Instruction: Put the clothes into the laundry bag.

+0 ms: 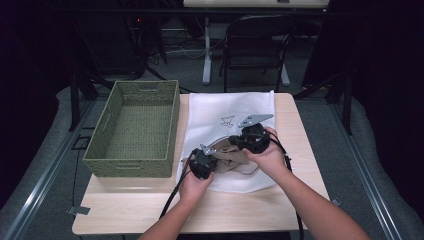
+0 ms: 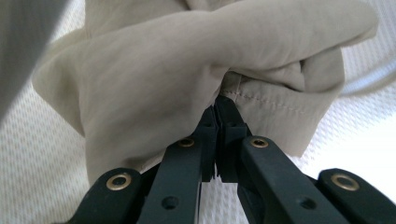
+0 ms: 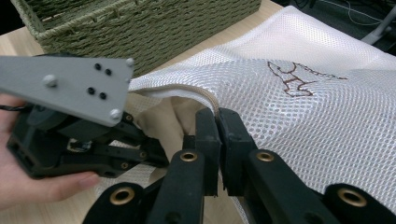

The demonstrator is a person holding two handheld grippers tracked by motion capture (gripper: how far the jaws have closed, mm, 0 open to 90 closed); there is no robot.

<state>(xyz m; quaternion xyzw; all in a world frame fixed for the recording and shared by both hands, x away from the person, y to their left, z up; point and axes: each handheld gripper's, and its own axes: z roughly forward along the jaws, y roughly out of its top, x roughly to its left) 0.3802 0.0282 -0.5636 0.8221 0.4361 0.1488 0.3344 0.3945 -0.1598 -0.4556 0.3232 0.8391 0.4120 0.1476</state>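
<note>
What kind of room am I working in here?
Probably a lab or recording workspace: a small wooden table in a dark room, a black chair behind it, and loose cables on the floor.

basket (image 1: 134, 127) left of mesh bag (image 1: 235, 112), on table (image 1: 240, 210)

The place looks like a lab or a recording studio, not a home. A small light wooden table (image 1: 150, 210) stands alone on a grey carpet floor (image 1: 45, 165), with dark curtains or shadow around it. Behind it there is a black folding chair (image 1: 257, 45), the white leg of another desk (image 1: 207, 50) and loose cables (image 1: 187, 50) on the floor. Black tripod legs (image 1: 75, 95) stand at both sides, and metal rails (image 1: 35, 190) run along the floor.
</note>
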